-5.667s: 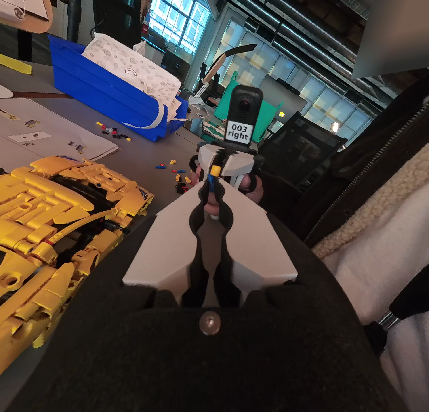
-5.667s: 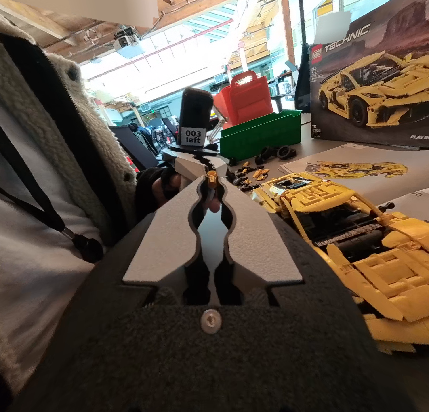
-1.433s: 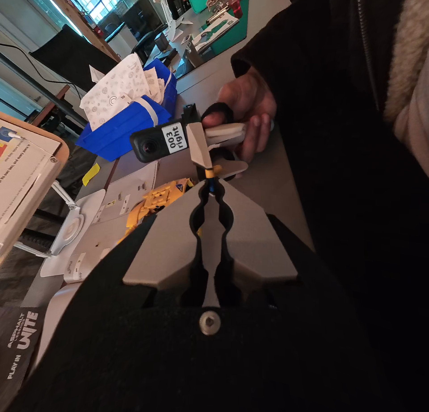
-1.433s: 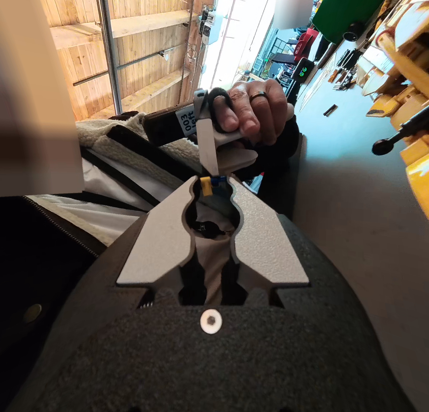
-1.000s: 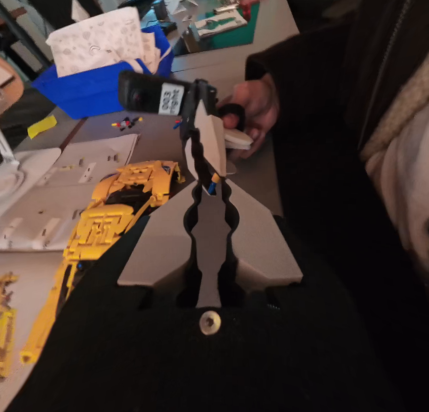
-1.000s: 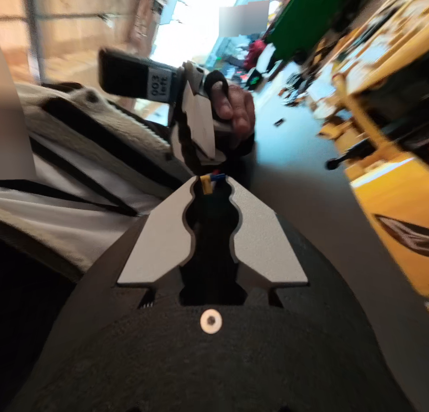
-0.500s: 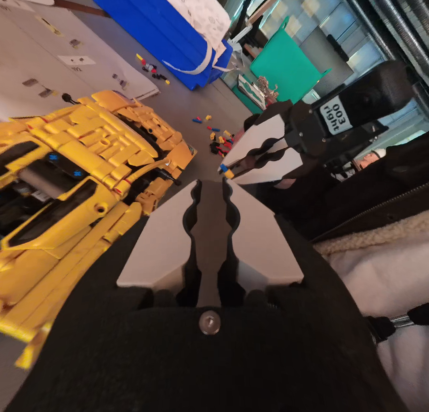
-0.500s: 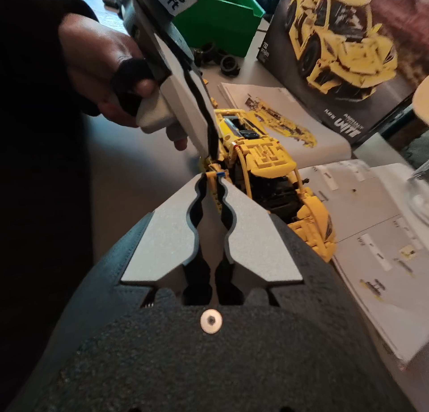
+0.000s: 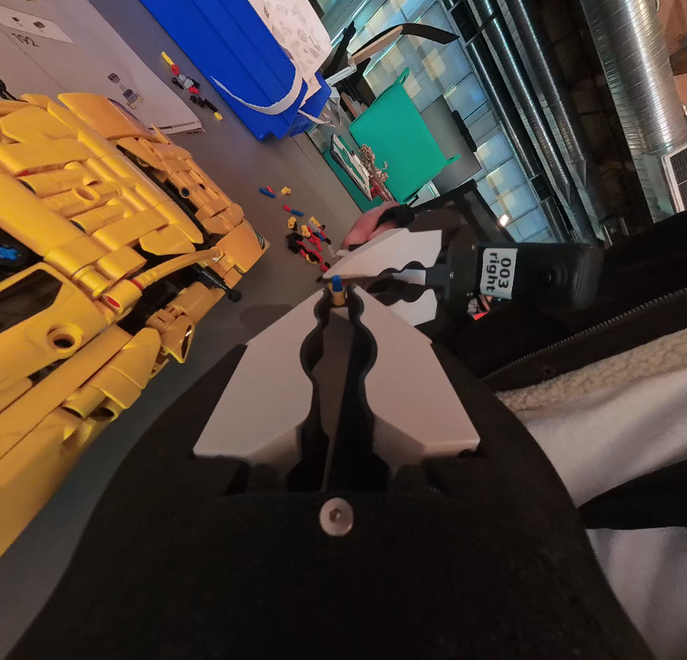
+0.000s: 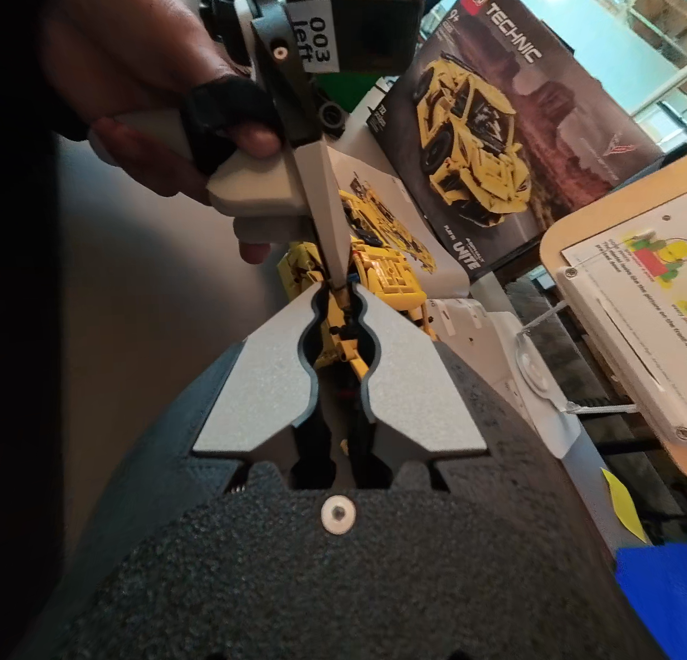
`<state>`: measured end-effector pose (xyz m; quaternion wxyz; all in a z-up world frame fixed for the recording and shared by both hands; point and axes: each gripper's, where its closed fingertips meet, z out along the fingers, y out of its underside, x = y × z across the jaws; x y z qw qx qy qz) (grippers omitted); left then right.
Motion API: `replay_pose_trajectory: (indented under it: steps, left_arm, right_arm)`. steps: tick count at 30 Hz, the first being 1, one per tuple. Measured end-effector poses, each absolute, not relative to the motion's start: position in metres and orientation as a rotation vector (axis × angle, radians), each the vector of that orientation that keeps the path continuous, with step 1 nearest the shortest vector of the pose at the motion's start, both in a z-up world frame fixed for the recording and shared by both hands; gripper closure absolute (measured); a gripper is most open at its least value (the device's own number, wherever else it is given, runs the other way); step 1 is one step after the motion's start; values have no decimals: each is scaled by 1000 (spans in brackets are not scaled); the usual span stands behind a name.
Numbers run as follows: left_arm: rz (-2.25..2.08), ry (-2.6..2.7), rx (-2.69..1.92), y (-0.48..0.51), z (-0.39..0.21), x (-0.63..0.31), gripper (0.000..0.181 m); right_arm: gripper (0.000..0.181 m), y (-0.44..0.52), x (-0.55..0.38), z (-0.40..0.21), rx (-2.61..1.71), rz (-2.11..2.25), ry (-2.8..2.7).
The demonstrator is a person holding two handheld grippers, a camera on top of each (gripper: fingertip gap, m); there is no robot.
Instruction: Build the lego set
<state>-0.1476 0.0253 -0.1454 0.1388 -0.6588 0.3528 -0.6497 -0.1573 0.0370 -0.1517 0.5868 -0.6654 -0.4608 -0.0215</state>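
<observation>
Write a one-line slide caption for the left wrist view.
Left claw pinches a yellow-and-blue pin piece beside the yellow Lego car.

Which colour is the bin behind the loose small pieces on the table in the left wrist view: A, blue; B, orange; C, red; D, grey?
A: the bin standing past the scattered loose pieces and the yellow car model is plainly blue.

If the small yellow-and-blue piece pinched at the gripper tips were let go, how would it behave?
The yellow-and-blue piece looks tiny, rigid and probably very light. The left gripper pinches it only at the tips, so it could twist out. Its rounded blue end suggests it might roll if dropped.
</observation>
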Motion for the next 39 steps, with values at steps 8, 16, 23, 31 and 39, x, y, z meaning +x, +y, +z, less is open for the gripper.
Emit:
replay_pose_trajectory:
  steps: [8, 16, 23, 31, 39]
  left_arm:
    - [-1728, 1112, -1816, 29, -143, -147, 174]
    - [-1587, 1209, -1489, 34, -107, -158, 174]
    - [-1499, 1146, -1463, 58, -95, -158, 174]
    - [-1533, 954, -1710, 152, -86, -132, 174]
    - [-1390, 903, -1778, 194, -126, -154, 174]
  right_arm:
    - [169, 41, -154, -149, -1568, -31, -958]
    - [138, 39, -138, -112, -1547, 327, -723]
    - [148, 65, -103, -94, -1661, 595, -470]
    - [147, 139, -32, -129, -1966, 392, -184]
    - [151, 142, -17, -153, -1919, 421, -93]
